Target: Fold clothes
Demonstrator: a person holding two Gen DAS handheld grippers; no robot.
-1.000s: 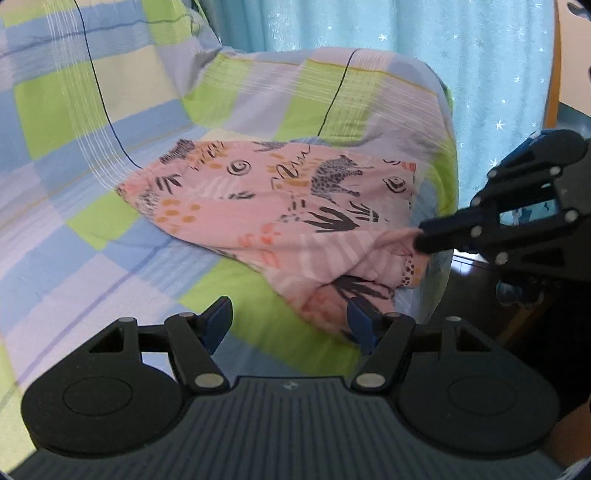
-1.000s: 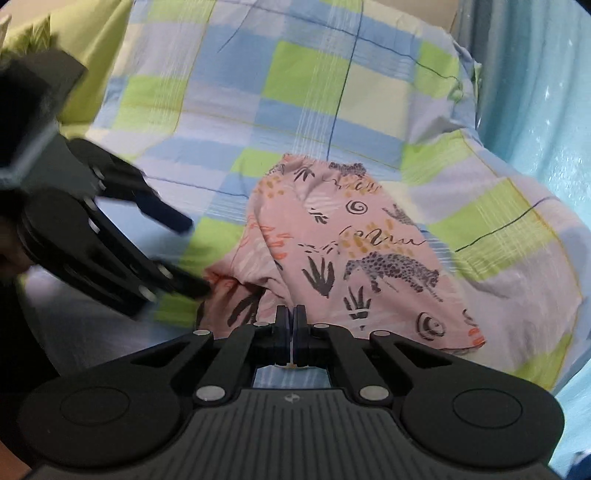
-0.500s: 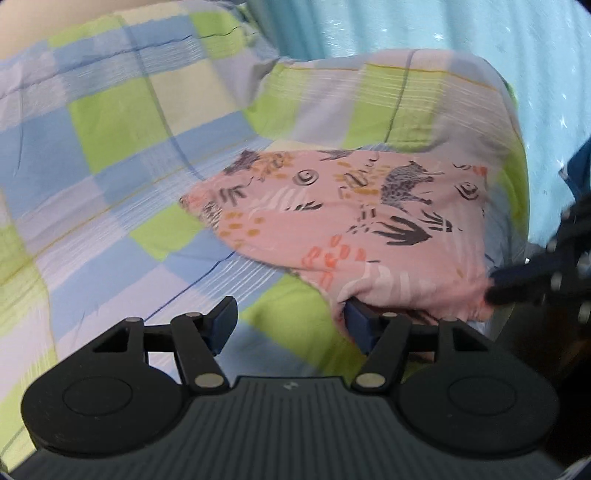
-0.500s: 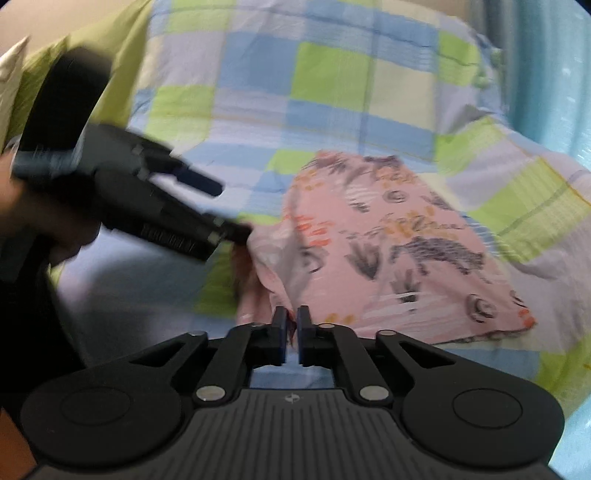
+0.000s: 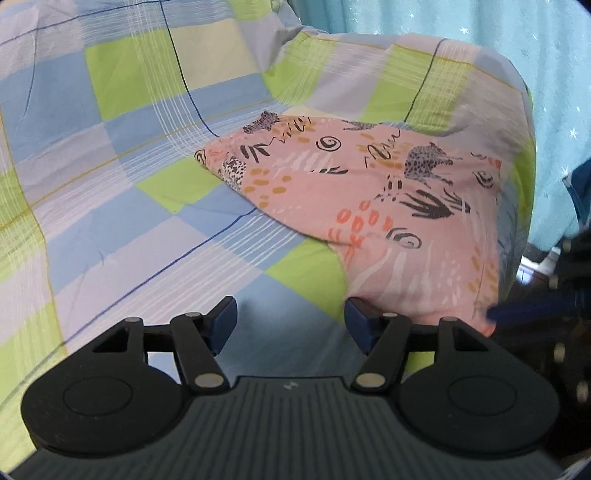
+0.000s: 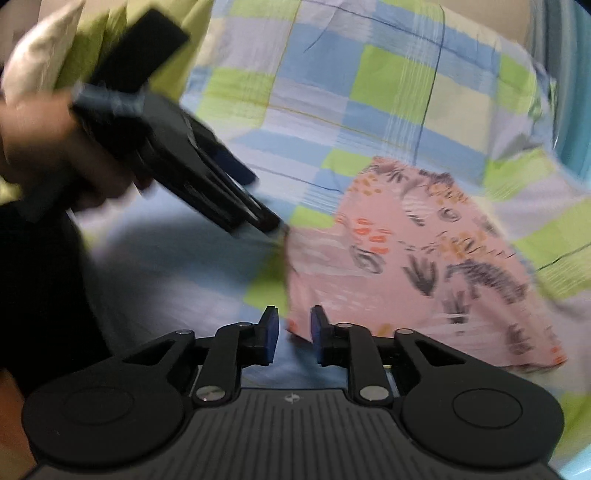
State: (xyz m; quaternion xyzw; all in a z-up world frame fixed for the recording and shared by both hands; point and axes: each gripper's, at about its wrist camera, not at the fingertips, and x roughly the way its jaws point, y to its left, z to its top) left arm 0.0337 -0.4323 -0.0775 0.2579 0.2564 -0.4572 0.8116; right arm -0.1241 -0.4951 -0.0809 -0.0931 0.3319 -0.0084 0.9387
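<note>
A pink patterned garment (image 5: 369, 206) lies folded on the checked sheet (image 5: 129, 240), spread toward the right. My left gripper (image 5: 290, 325) is open with nothing between its pads, and its right finger (image 5: 356, 321) touches the garment's near edge. In the right wrist view the garment (image 6: 424, 258) is blurred, and its near corner lies just past my right gripper (image 6: 294, 332), whose pads stand a little apart. The left gripper (image 6: 262, 199), held by a hand (image 6: 44, 147), points at the garment's left edge. A blurred right-gripper finger (image 5: 517, 310) touches the garment's right corner.
The green, blue and lilac checked sheet covers a bed or sofa that rises at the back. A turquoise curtain (image 5: 480, 29) hangs behind it on the right. A pale pillow (image 6: 40, 62) sits at the far left. Dark floor (image 5: 532, 269) shows past the right edge.
My right gripper, shut on the garment's corner a second ago, has parted its pads. The garment's near part now lies flatter. The left gripper has moved in to the near edge, still open.
</note>
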